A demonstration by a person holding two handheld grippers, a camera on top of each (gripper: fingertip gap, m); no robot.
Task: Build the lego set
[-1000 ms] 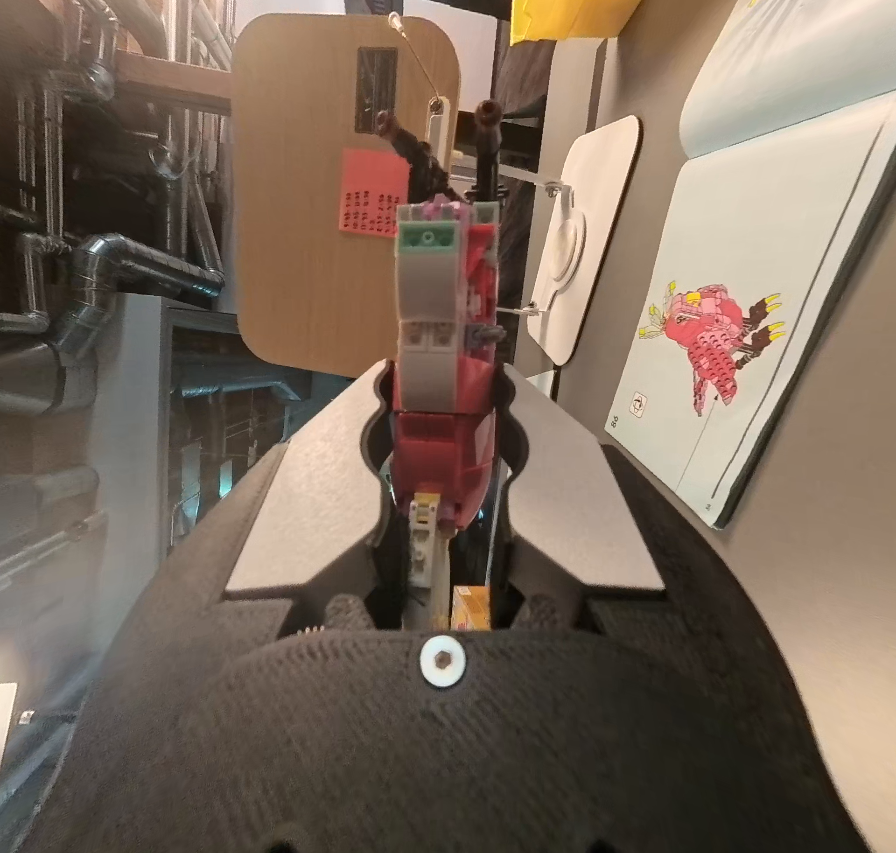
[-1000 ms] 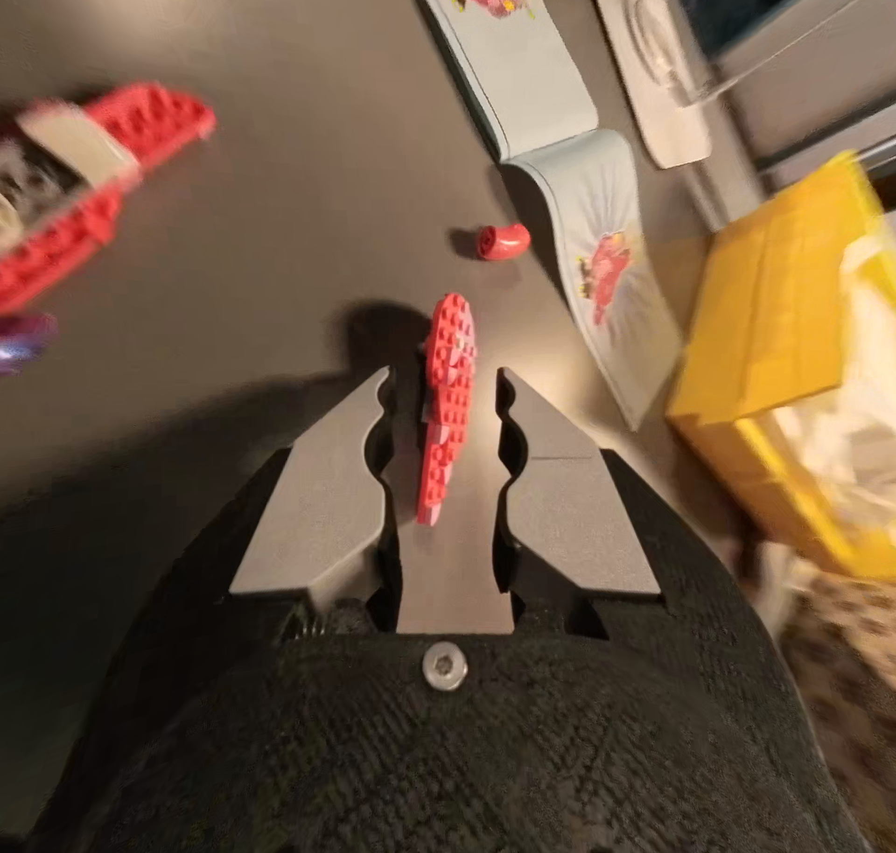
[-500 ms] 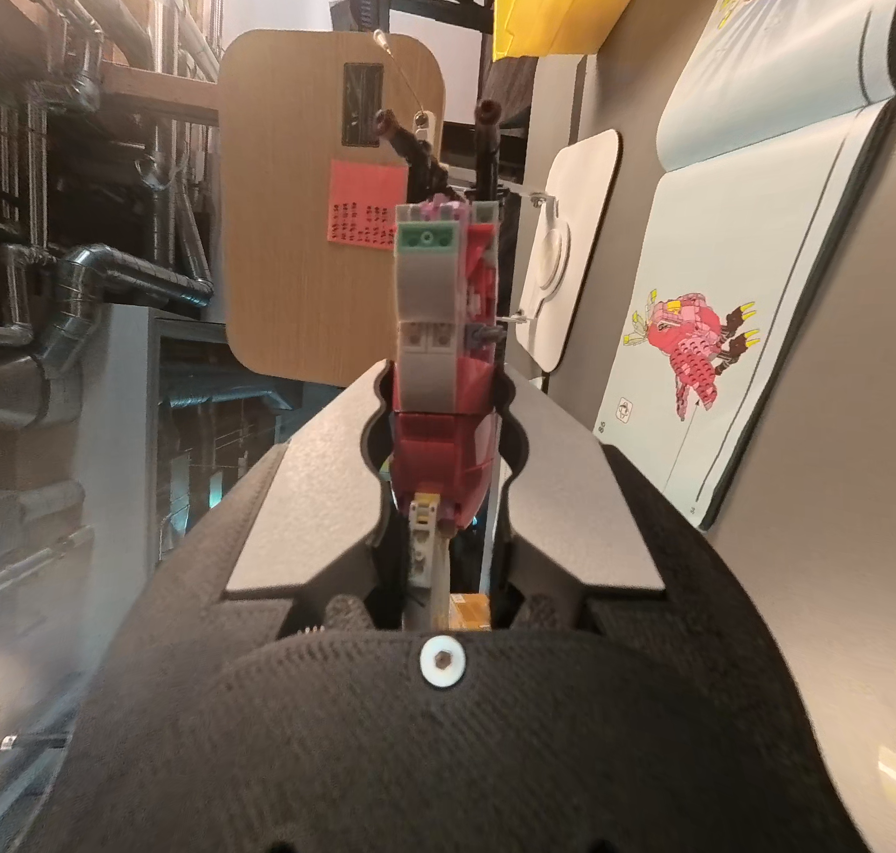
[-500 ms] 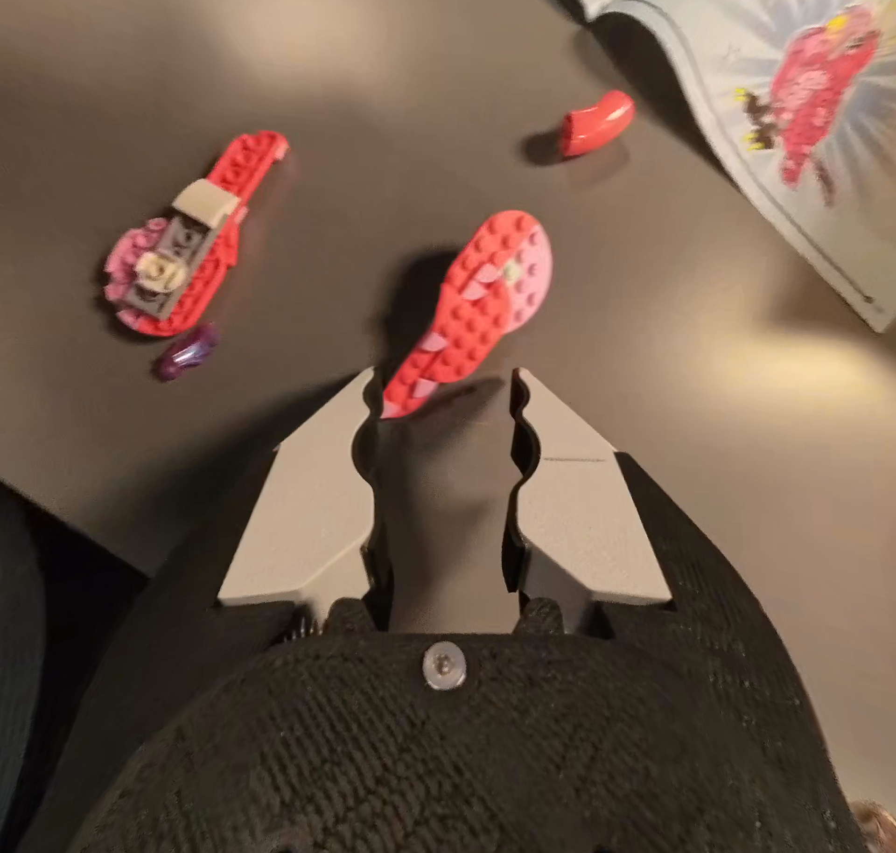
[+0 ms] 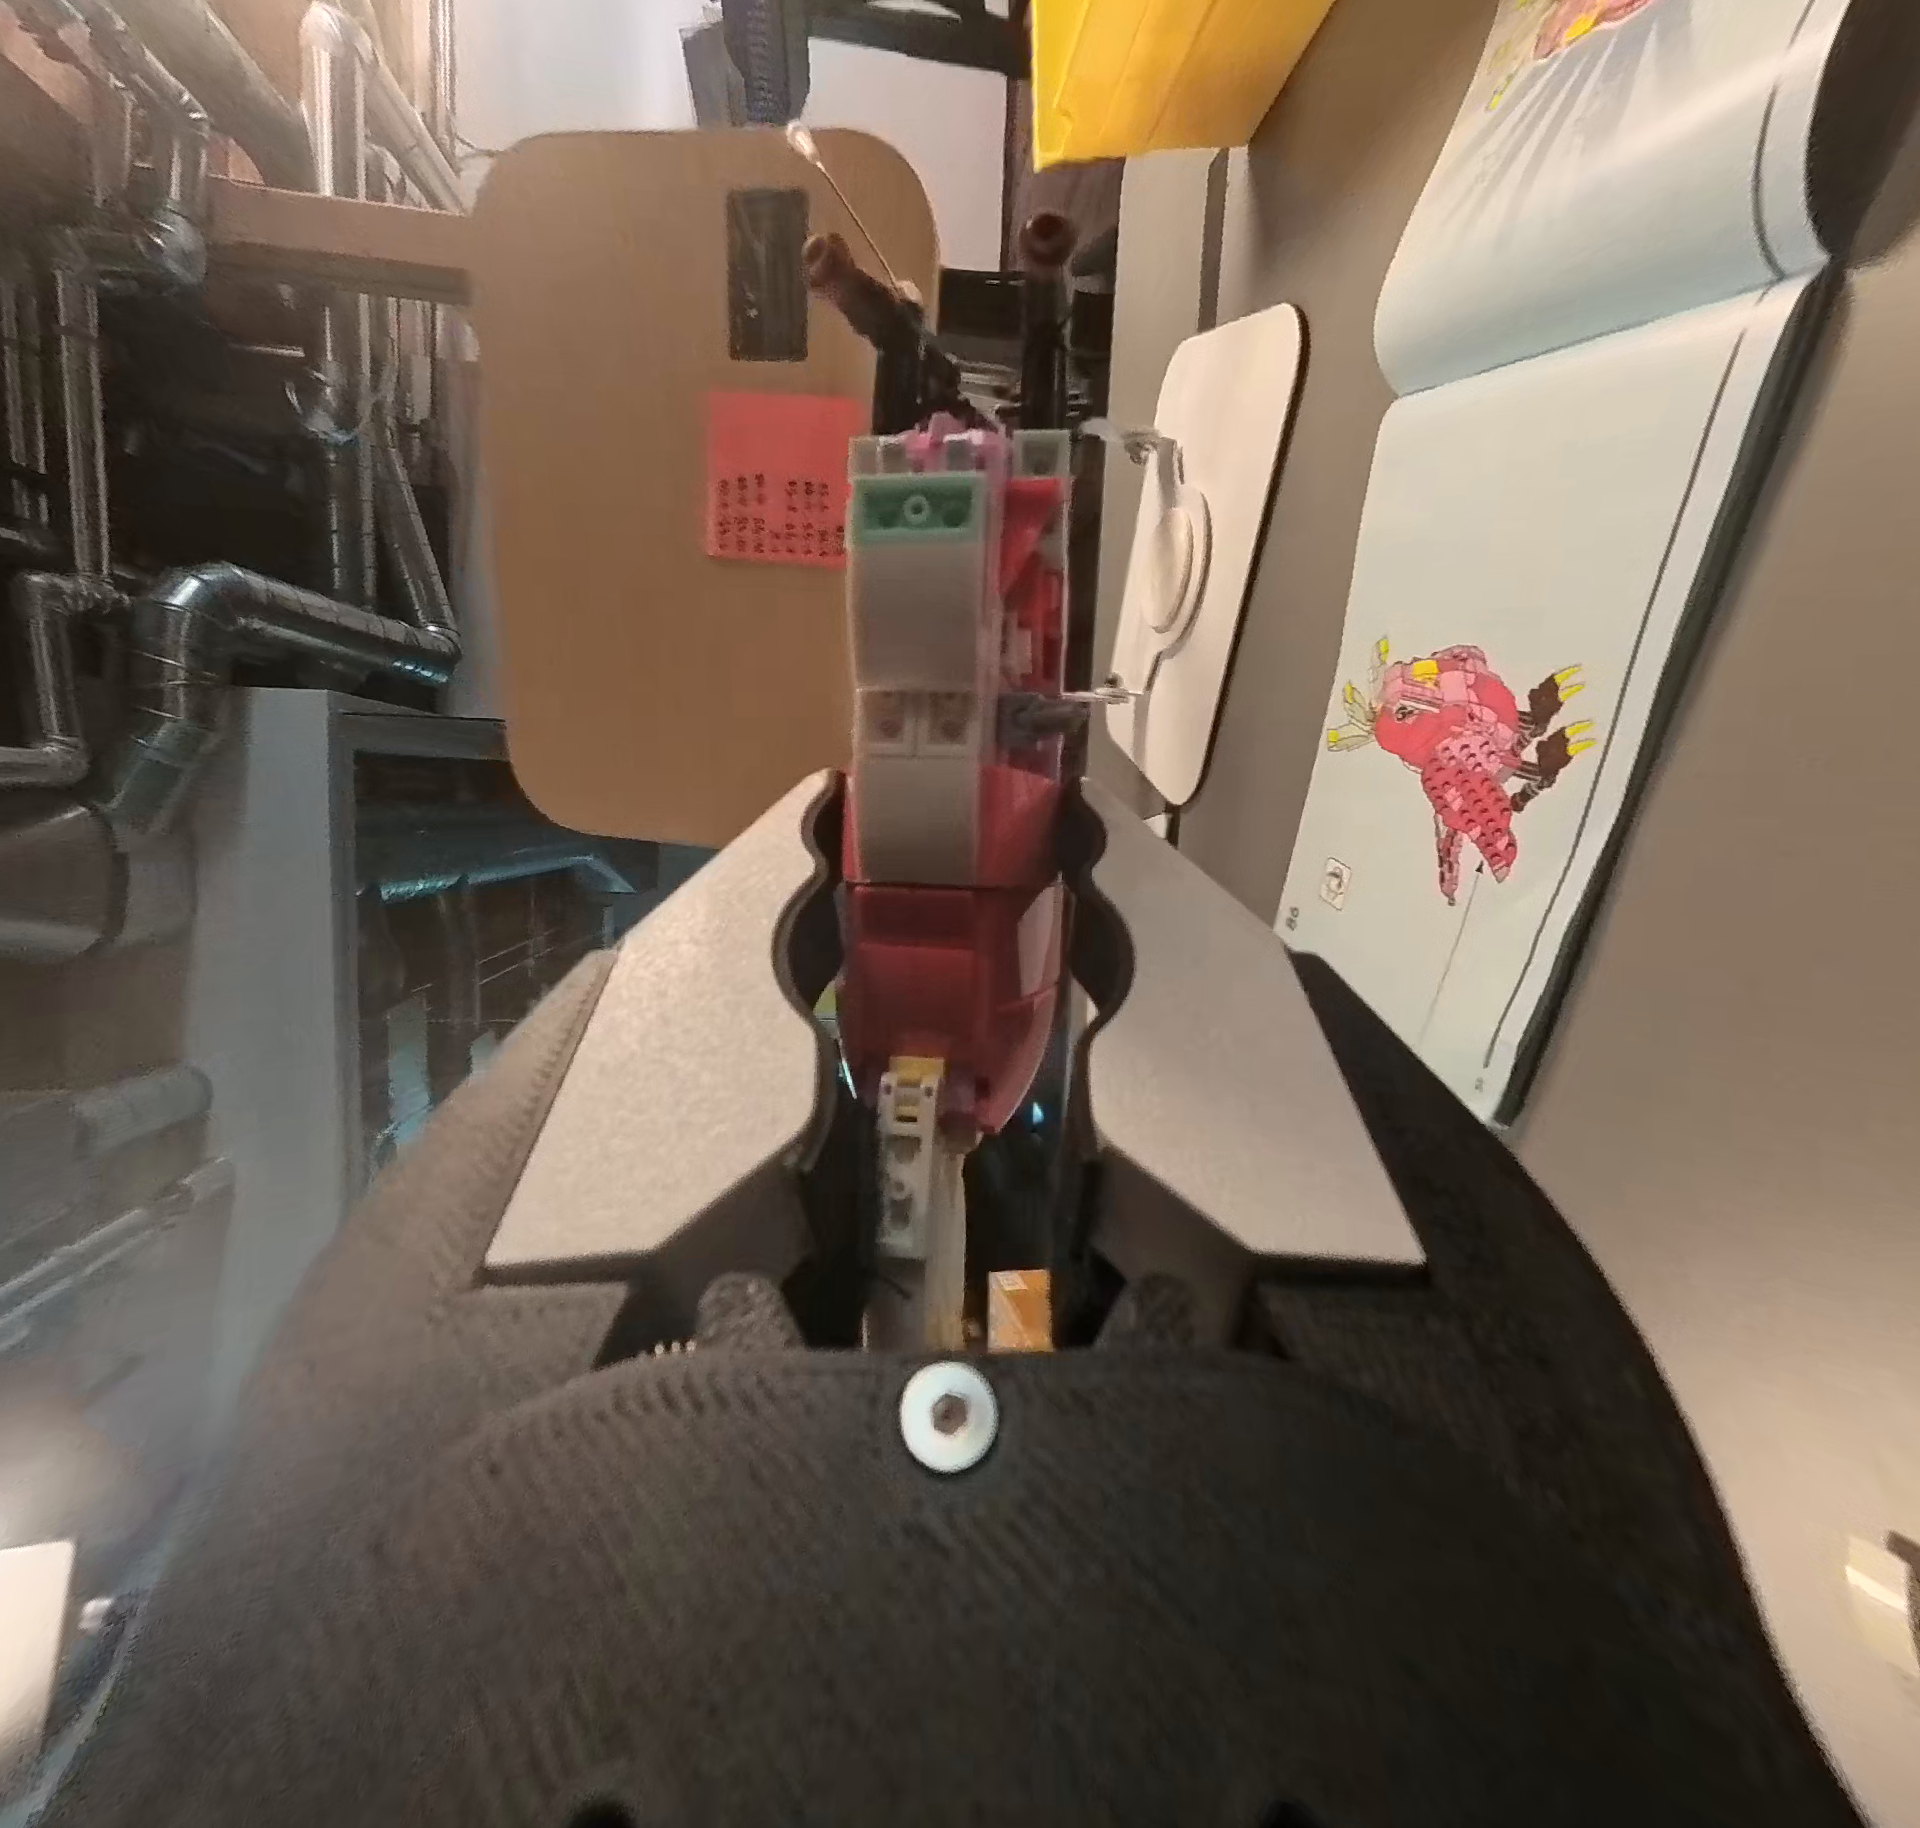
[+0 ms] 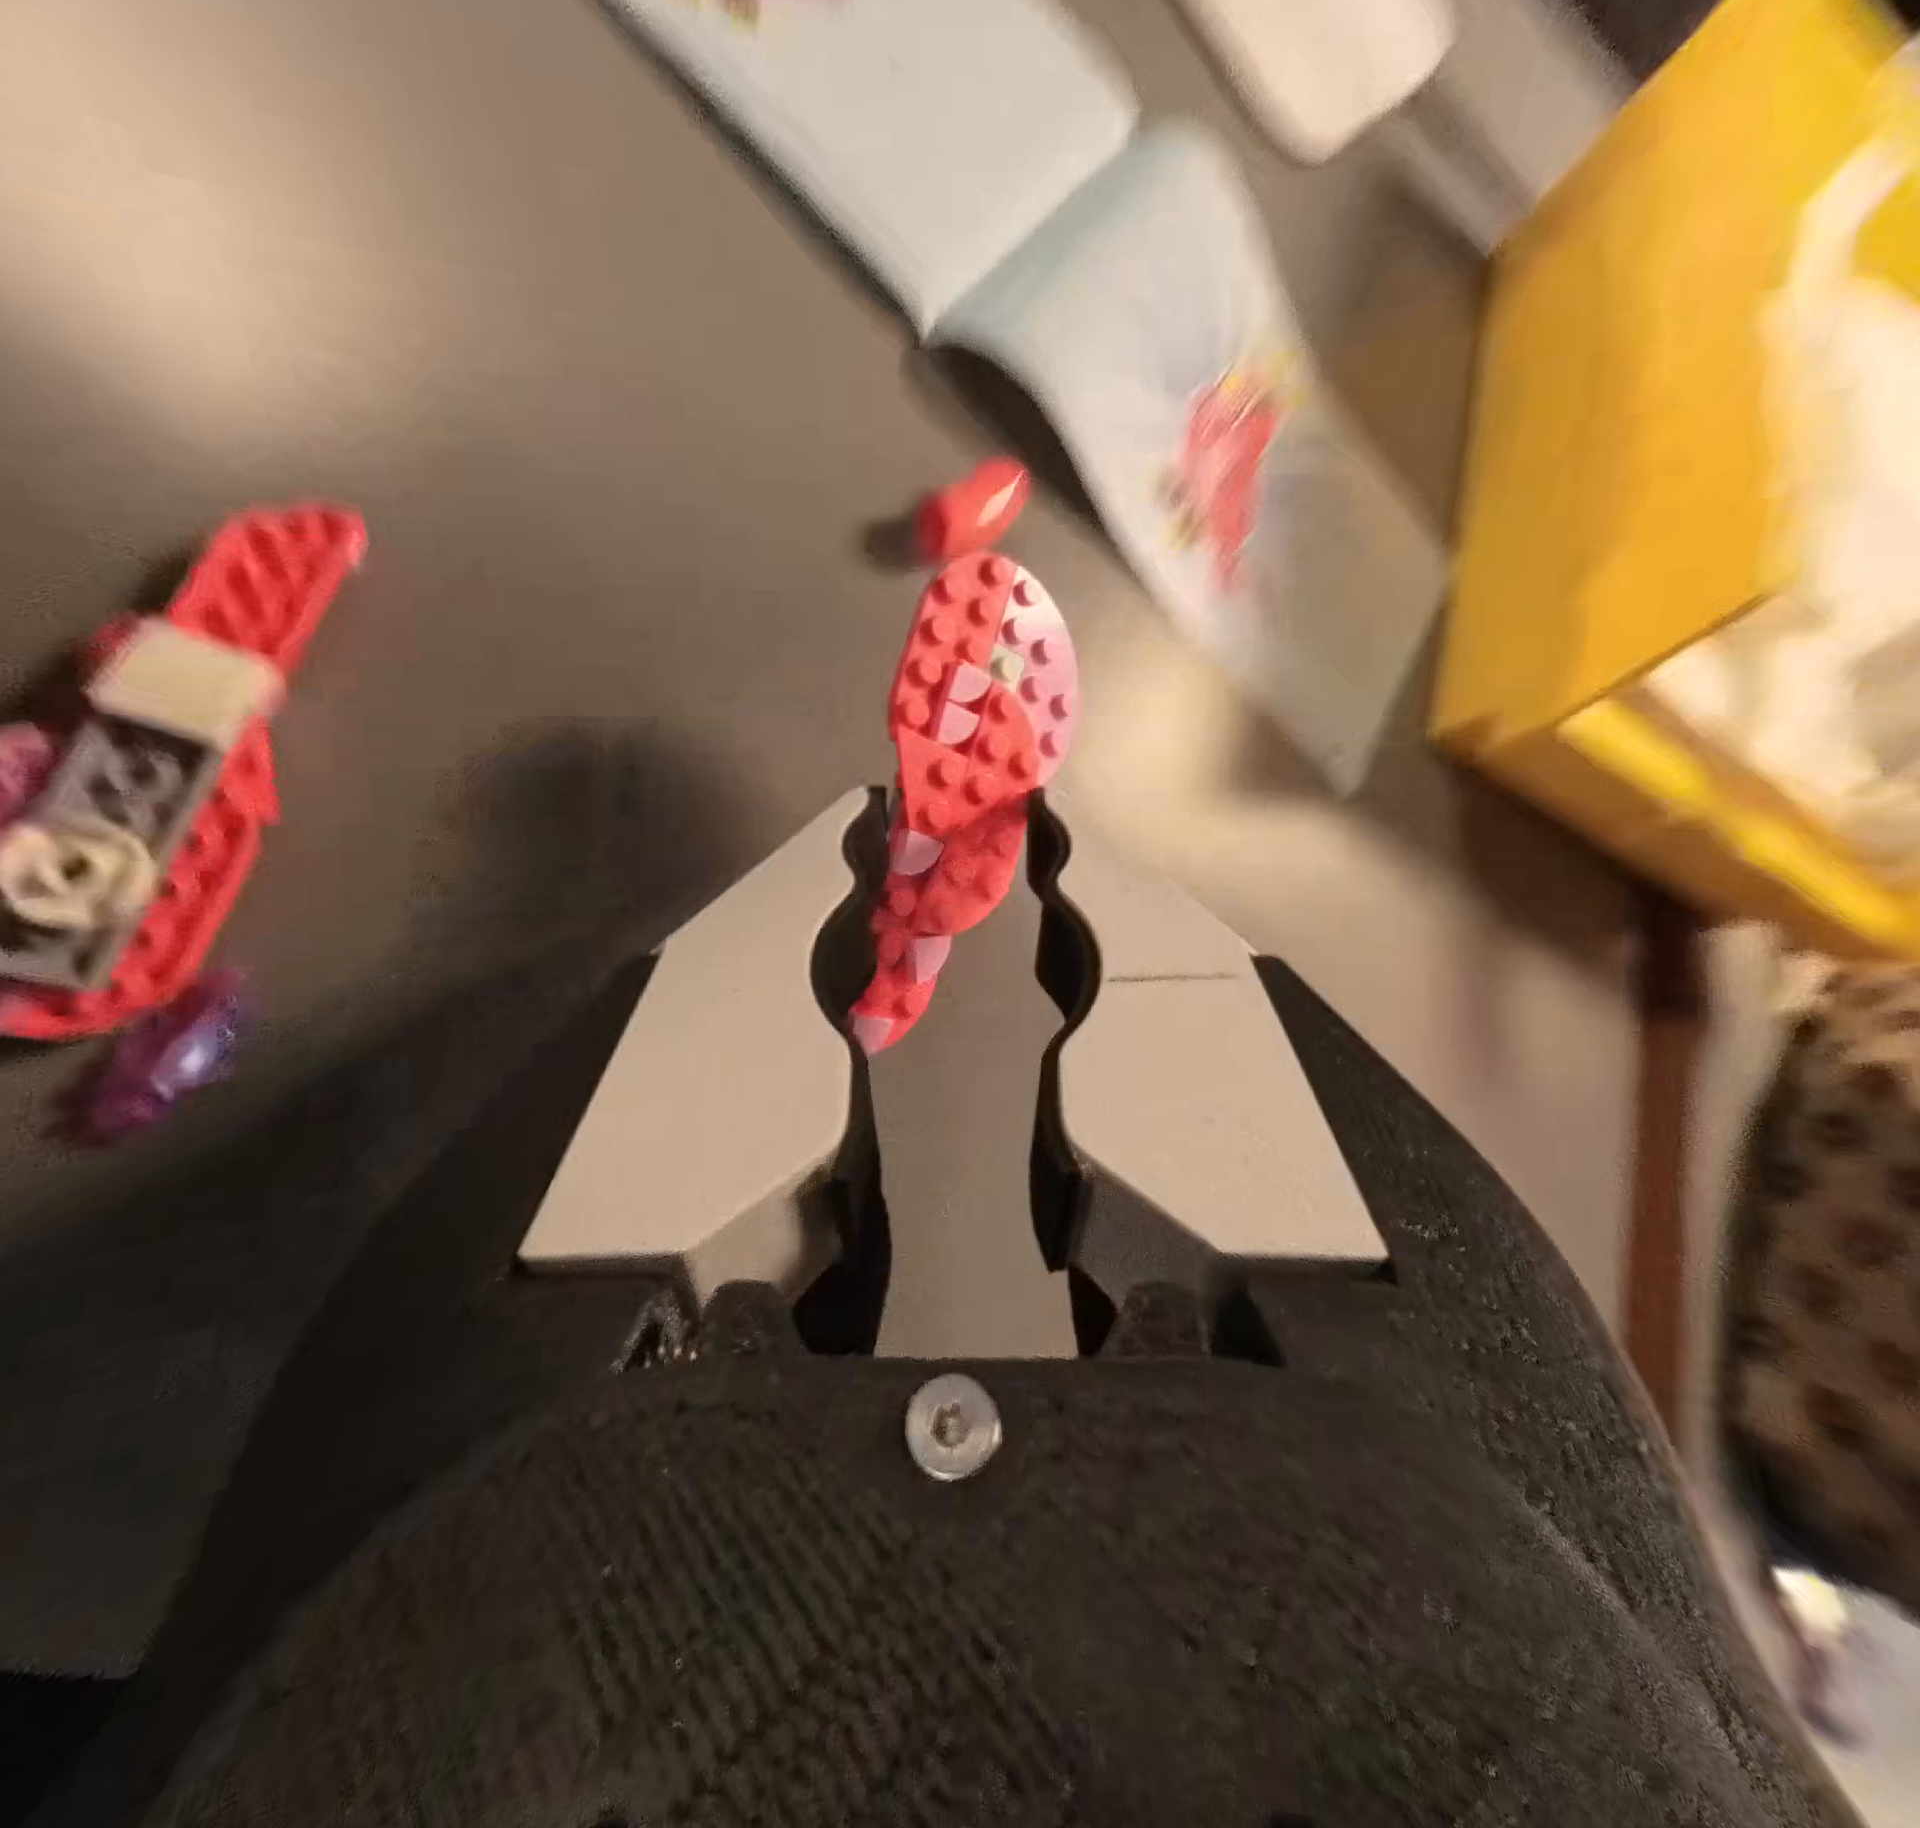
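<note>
A red and grey brick model is clamped in the left gripper, whose fingers are held moderately apart and pressed against the model's dark red sides. The model juts out past the fingertips; a green brick is seen at its far end and two dark brown stalks beyond that. An open instruction booklet is seen lying on the grey table to the right of this gripper, with a white board past it and a yellow box at the table's far edge.

A flat red and pink studded wing piece is gripped by the right gripper, the fingers being narrowly spread and closed on the piece's lower part; its rounded end sticks up beyond the tips. The view is blurred. On the table to the left a second red assembly with a grey block is seen, a small purple piece just beside it. A small red curved piece lies beyond the wing, near the booklet's edge, and the yellow box is seen toward the right.
</note>
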